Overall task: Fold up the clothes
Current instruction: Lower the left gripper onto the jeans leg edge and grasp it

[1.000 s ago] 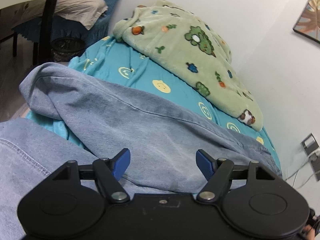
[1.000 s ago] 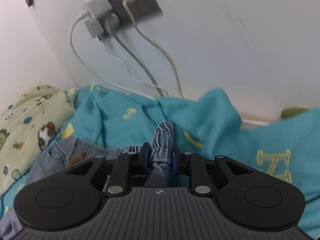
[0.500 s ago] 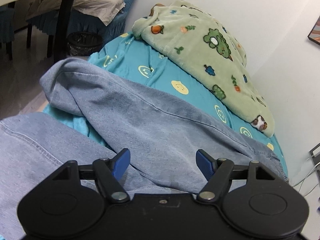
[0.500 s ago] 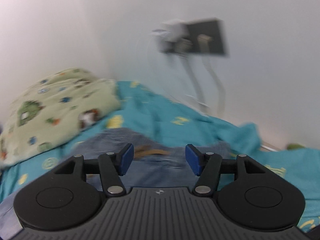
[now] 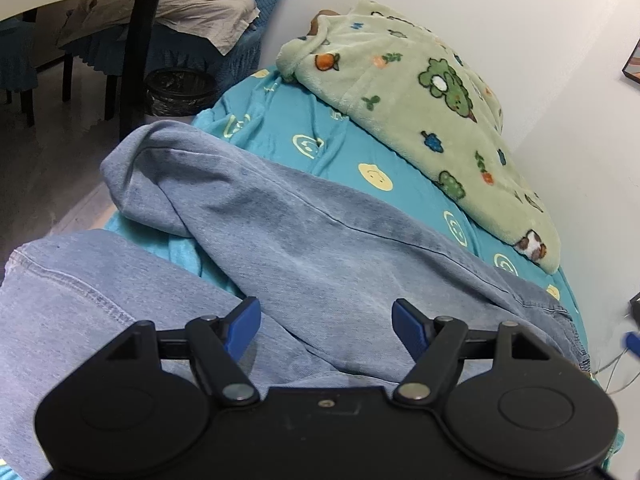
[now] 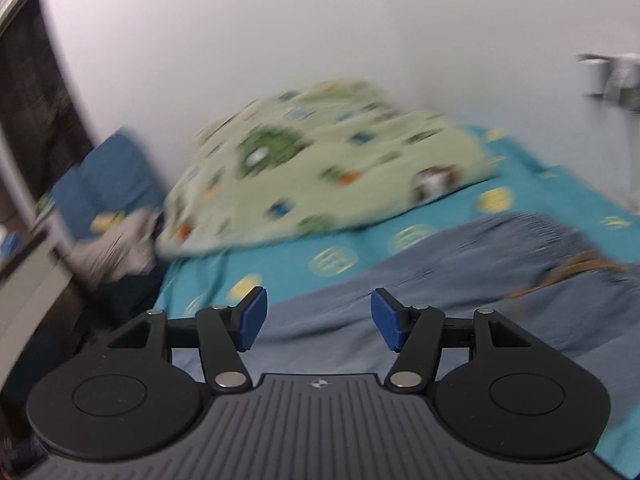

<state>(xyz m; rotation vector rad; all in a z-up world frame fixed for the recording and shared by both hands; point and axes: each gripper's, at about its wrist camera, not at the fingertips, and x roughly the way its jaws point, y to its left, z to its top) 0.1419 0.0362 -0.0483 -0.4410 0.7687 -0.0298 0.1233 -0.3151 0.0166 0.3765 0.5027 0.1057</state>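
Both jaws stand wide and hold nothing.
Blue jeans (image 5: 312,248) lie spread just past the left gripper (image 5: 325,322) and the right gripper (image 6: 319,318), on a teal sheet (image 5: 404,196); a green blanket (image 5: 420,100) sits farther off.

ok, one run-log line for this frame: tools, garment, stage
left tool: open, empty | right tool: open, empty | denim garment: spread on teal sheet, partly folded | stage: between grasps

My green animal-print blanket (image 5: 420,120) lies heaped on the teal smiley bedsheet (image 5: 340,168) against the wall. Beyond the sheet's far end I see a black bin (image 5: 176,92).
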